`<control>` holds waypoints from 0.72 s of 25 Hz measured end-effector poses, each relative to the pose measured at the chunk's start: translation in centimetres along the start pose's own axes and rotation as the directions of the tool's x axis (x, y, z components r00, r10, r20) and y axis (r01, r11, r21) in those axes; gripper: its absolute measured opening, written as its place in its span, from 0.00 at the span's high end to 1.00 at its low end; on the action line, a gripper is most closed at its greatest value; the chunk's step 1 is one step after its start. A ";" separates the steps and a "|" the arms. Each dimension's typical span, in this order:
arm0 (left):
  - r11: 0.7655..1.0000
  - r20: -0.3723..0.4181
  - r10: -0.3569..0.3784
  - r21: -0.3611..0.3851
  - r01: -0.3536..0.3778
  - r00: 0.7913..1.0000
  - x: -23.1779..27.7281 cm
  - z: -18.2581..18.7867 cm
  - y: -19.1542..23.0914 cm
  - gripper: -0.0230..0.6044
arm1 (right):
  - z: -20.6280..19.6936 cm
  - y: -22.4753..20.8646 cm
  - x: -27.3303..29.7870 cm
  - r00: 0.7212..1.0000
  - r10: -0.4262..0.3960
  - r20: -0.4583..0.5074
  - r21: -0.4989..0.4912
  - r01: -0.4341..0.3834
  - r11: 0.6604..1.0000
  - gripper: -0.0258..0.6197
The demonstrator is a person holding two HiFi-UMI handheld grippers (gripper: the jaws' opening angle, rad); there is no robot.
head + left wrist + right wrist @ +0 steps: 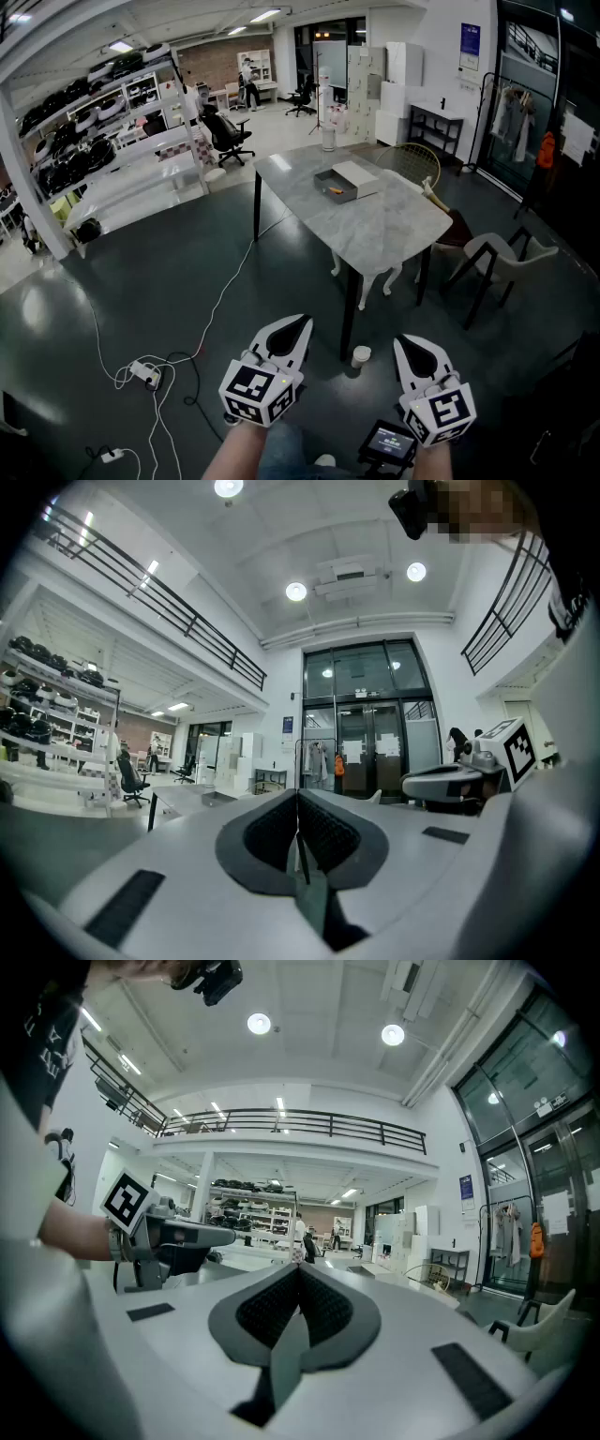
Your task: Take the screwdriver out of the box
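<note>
Left gripper (296,325), right gripper (406,343) both clenched, empty
box (349,178) holding screwdriver (336,190) sits well ahead of them on table (384,225)

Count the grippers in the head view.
2. The left gripper is at bottom left and the right gripper at bottom right, both shut and empty, short of the table.
</note>
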State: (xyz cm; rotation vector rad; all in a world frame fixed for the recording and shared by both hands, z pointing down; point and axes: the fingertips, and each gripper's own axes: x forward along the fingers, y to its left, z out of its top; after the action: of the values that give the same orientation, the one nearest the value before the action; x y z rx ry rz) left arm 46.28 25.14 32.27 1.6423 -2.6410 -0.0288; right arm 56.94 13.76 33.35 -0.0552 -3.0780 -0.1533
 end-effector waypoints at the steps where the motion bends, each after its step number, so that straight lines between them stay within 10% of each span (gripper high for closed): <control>1: 1.000 0.002 0.003 0.003 -0.003 1.000 0.1 0.1 0.2 0.94 | 0.0 0.1 0.2 1.000 0.004 -0.001 -0.002 -0.004 1.000 0.92; 18: 1.000 0.009 -0.016 0.021 0.015 1.000 6.9 0.6 9.8 0.94 | 1.6 -1.2 12.4 1.000 -0.013 -0.010 -0.009 0.012 1.000 0.92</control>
State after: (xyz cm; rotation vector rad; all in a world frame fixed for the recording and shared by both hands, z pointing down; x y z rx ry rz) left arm 34.42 23.29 32.14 1.6730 -2.6442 -0.0087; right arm 44.42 13.10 32.42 -0.0354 -3.0681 -0.1667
